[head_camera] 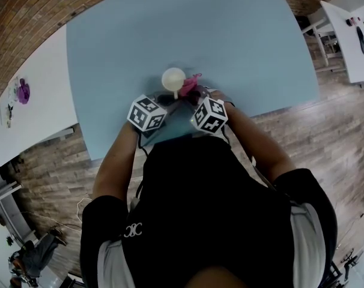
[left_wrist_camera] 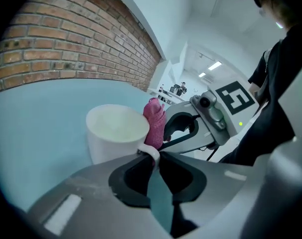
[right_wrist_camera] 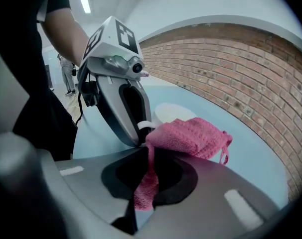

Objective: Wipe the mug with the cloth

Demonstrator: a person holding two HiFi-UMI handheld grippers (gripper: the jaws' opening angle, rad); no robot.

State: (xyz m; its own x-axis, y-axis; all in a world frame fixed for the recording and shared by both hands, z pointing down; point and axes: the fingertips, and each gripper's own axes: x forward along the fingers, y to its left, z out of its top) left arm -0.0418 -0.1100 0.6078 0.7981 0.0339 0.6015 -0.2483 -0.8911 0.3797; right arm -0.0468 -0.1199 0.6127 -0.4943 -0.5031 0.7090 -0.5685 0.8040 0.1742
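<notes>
left hand-held gripper (left_wrist_camera: pixel 155 158) clamps mug (left_wrist_camera: pixel 116 131) handle; right hand-held gripper (right_wrist_camera: pixel 148 151) clamps cloth (right_wrist_camera: pixel 191 136) beside mug

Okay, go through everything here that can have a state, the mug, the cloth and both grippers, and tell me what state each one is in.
mug: upright, gripped by its handle.
cloth: bunched up, one end pinched, the rest up against the mug near its handle.
left gripper: shut on the mug's handle.
right gripper: shut on the cloth.
</notes>
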